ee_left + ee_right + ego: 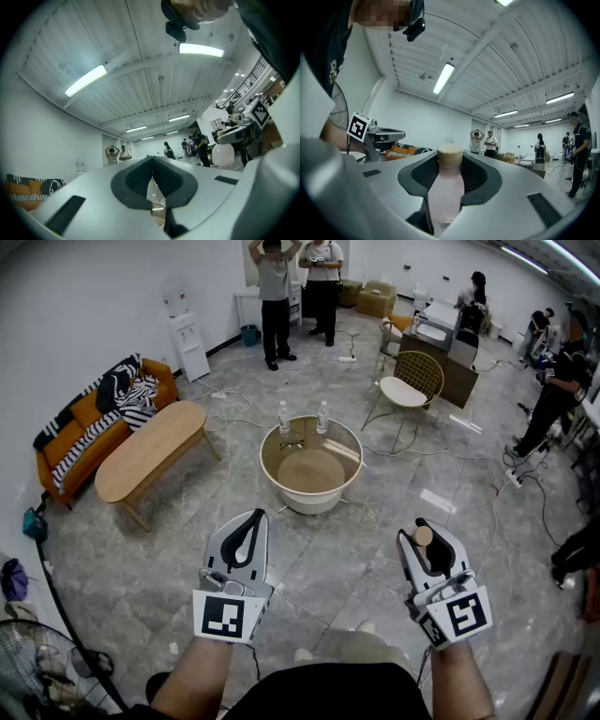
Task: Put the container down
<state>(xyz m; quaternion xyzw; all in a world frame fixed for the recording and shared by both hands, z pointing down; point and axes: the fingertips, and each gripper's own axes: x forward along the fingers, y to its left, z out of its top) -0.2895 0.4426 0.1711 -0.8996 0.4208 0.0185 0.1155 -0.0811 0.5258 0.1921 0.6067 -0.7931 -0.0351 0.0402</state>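
Observation:
The container (pixel 449 192) is a pale pink bottle with a tan cap (pixel 450 154). It stands upright between the dark pads of my right gripper (pixel 450 171), which is shut on its body. In the head view the cap (pixel 424 535) pokes out of the right gripper (pixel 427 545) at lower right, held in the air above the marble floor. My left gripper (pixel 249 526) is at lower left; in the left gripper view its jaws (pixel 152 176) meet with nothing between them. Both grippers are held short of the round white table (pixel 281 486).
On the round table stand two water bottles (pixel 284 416) and a pair of glasses. An oval wooden coffee table (pixel 150 451) and an orange sofa (pixel 89 418) are at left, a wicker chair (pixel 412 381) is at right. Cables cross the floor; people stand at the back.

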